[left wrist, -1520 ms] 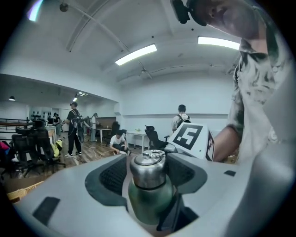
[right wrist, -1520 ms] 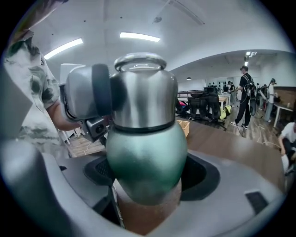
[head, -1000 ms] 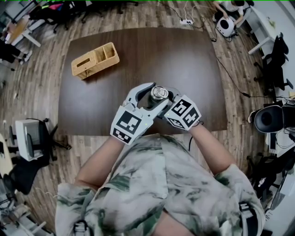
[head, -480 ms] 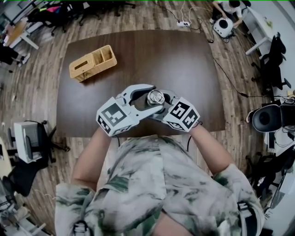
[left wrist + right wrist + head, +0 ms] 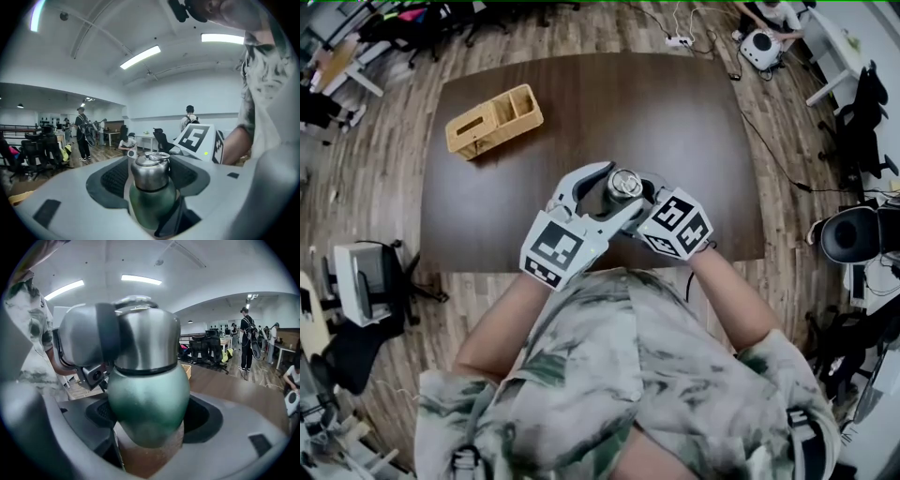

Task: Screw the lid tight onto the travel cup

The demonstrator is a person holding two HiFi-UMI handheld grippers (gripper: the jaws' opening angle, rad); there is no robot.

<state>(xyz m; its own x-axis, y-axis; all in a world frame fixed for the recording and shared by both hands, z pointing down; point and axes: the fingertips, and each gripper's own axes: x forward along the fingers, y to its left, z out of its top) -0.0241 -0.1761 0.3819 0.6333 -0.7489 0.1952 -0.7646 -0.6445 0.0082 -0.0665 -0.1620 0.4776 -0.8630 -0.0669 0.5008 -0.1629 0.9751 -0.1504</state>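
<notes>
Cup: the cup (image 5: 149,401) stands upright between the jaws of my right gripper (image 5: 149,427), lifted clear of the table (image 5: 581,103) and resting on nothing

Why two grips: one gripper has to stop the body from turning while the other twists the top, so I have them meeting at the cup from opposite sides, with my left gripper (image 5: 151,185) higher up the cup than my right

Right gripper: clenched on the green body below the steel top, jaws only as far apart as the body is wide, a pad pressed to either side

Left gripper: clamped round the lid (image 5: 150,171), jaws narrowed to its width; from my right gripper's side, one left jaw shows lying against the steel

Lid: sits square on the cup's neck with a thin dark seam under it; I judge it threaded on, but I cannot tell how tight

Step in hand: I take it to be the tightening twist, left against right

Risk: the smooth steel may slip in the pads if I squeeze too lightly

Basket: a basket (image 5: 493,121) lies on the table well away beyond my left gripper and has no part in this
</notes>
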